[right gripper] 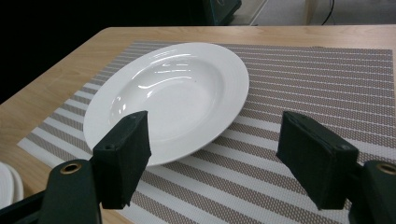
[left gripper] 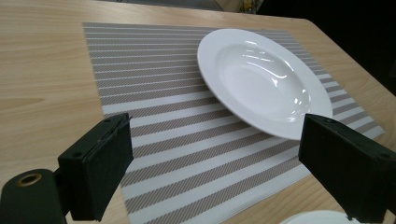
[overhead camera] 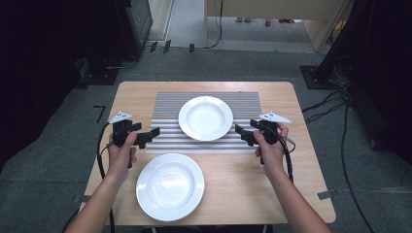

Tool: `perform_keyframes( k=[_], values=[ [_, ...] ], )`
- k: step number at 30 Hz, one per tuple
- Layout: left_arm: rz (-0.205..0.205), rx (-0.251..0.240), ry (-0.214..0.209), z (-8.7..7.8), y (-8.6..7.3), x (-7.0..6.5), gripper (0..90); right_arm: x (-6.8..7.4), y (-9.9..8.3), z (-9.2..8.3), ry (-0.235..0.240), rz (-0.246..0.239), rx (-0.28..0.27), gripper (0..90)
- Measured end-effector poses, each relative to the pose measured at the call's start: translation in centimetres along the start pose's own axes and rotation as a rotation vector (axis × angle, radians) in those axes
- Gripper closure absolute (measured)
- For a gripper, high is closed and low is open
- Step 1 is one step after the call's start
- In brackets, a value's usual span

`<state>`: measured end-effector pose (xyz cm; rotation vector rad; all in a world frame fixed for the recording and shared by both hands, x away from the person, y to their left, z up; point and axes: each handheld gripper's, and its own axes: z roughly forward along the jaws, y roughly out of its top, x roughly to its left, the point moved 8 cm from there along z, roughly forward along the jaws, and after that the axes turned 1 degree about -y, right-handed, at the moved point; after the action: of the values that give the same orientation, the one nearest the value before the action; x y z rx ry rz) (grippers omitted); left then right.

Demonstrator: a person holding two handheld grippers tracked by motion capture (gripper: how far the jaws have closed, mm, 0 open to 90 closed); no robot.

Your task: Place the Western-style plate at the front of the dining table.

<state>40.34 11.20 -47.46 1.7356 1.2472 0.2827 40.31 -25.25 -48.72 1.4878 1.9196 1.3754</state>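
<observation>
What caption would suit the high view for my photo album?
A person holds the left gripper and right gripper open beside a plate on a striped placemat, with a second plate nearer.

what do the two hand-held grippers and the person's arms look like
Both are black. The left hand-held gripper and the right hand-held gripper each carry a grey three-cornered plate on top and trail a black cable. The gripper views show blocky black jaws with flat pads and a brass-ringed hole near the base. Forearms are bare, no sleeves visible.
</observation>
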Motion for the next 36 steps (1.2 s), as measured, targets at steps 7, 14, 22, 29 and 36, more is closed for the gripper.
perform_keyframes(
  k=[7, 14, 22, 29, 36],
  values=[
    [0.018, 0.004, 0.025, -1.6, -1.2, -0.1, 7.8, -0.3, -0.9, -1.8, -0.006, -0.028, 0.006, 24.8],
    [0.035, 0.004, 0.027, -3.1, -2.4, -0.3, 7.8, -1.2, -2.2, -3.8, -0.016, -0.031, 0.006, 24.5],
    [0.016, -0.005, 0.035, -4.9, -3.8, 0.3, 7.8, -2.6, -4.1, -6.3, -0.032, -0.014, 0.017, 24.0],
    [0.0, -0.001, 0.057, -6.7, -5.7, 1.2, 7.8, -4.5, -6.5, -8.8, -0.071, 0.002, 0.033, 23.9],
    [-0.032, -0.018, 0.075, -7.9, -8.1, 1.9, 7.8, -6.2, -8.3, -11.2, -0.104, 0.035, 0.036, 24.0]
  ],
)
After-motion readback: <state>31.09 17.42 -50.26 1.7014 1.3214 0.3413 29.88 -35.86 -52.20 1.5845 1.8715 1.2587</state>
